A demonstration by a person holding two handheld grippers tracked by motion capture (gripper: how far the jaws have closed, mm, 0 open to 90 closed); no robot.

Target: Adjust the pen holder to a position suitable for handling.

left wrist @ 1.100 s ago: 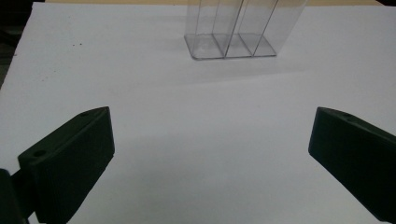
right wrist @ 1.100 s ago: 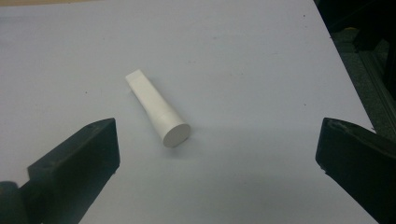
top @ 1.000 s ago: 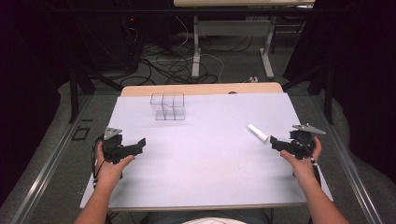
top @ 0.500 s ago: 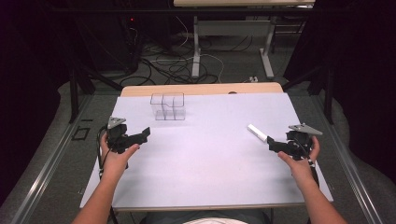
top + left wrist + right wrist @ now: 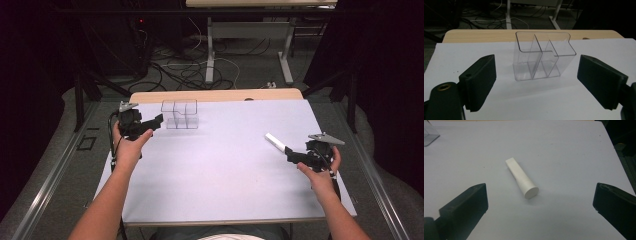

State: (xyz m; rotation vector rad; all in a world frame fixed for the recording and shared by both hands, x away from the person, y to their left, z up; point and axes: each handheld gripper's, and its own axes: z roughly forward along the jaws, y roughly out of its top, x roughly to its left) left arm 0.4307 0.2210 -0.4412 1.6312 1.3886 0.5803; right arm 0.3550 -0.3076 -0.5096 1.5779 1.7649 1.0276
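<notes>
A clear plastic organizer with several compartments stands upright at the far left-centre of the white table. My left gripper points at it from the left, a short way off, open and holding nothing. In the left gripper view the organizer stands ahead between the wide-apart jaws of my left gripper. A white tube lies flat at the right. My right gripper sits just behind its near end, open. In the right gripper view the tube lies ahead of my right gripper, cap end toward me.
A wooden strip runs along the table's far edge. Beyond it the floor holds cables and desk legs. Metal rails flank the table at both sides. The white surface between the two hands is bare.
My left gripper has moved forward and right, up to the organizer. My right gripper has edged forward toward the tube. Both stay open.
</notes>
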